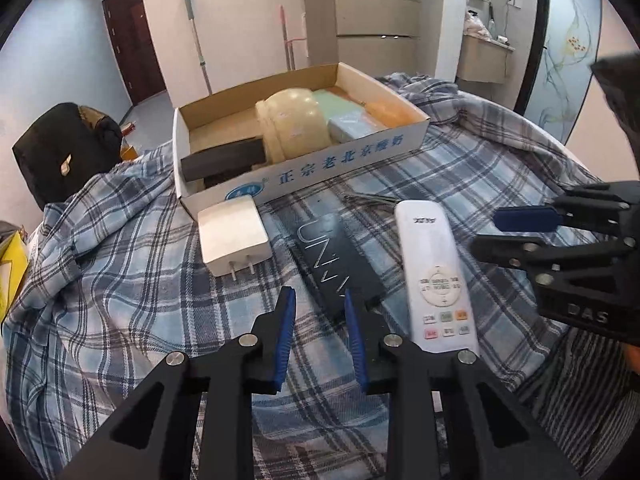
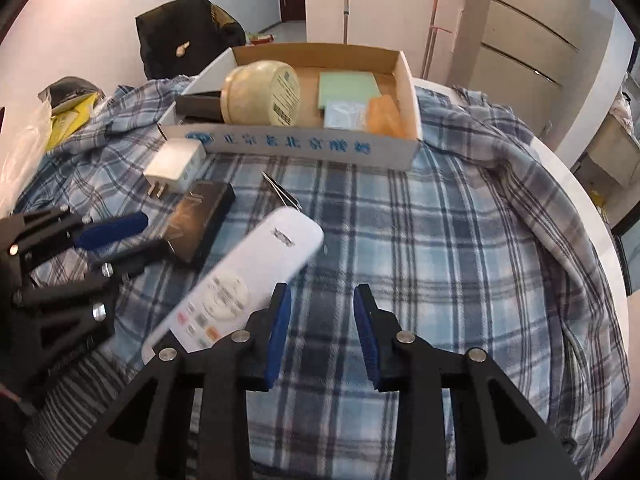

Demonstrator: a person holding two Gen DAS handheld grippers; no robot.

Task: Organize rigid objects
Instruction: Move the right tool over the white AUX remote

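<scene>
Seeing our left gripper [image 1: 320, 300] at its narrowest over the black box [image 1: 336, 256], nothing visibly clamped, right gripper [image 2: 322, 300] narrow and empty beside the white remote [image 2: 240, 280].

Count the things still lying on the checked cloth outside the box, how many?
4: a white charger by the box front, a black case beside it, a white remote, and thin metal tweezers behind them. More may be hidden.
</scene>
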